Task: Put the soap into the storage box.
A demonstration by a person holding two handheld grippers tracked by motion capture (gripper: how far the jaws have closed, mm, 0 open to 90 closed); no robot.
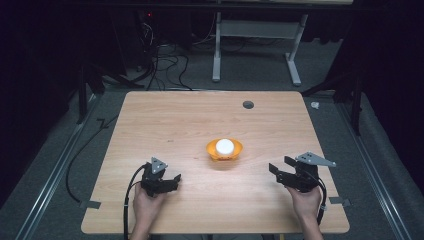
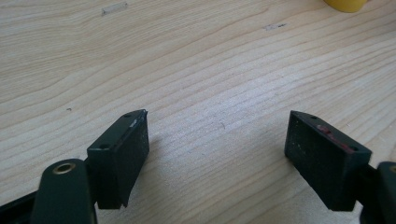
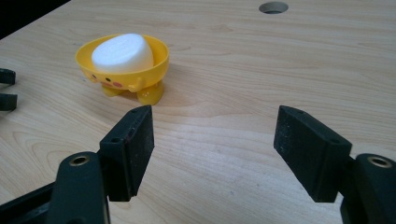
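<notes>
A yellow footed dish with a small face painted on it stands at the table's middle and holds a white rounded bar. My left gripper rests low at the front left, pointing toward the dish; its jaws stand open over bare wood. The dish's edge peeks in at the top right of the left gripper view. My right gripper sits at the front right, open and empty. Ahead of it to the left are the dish and the bar.
A round cable hole lies in the wooden tabletop at the back right. A strip of clear tape is stuck to the wood. Behind the table stand a white desk frame and floor cables.
</notes>
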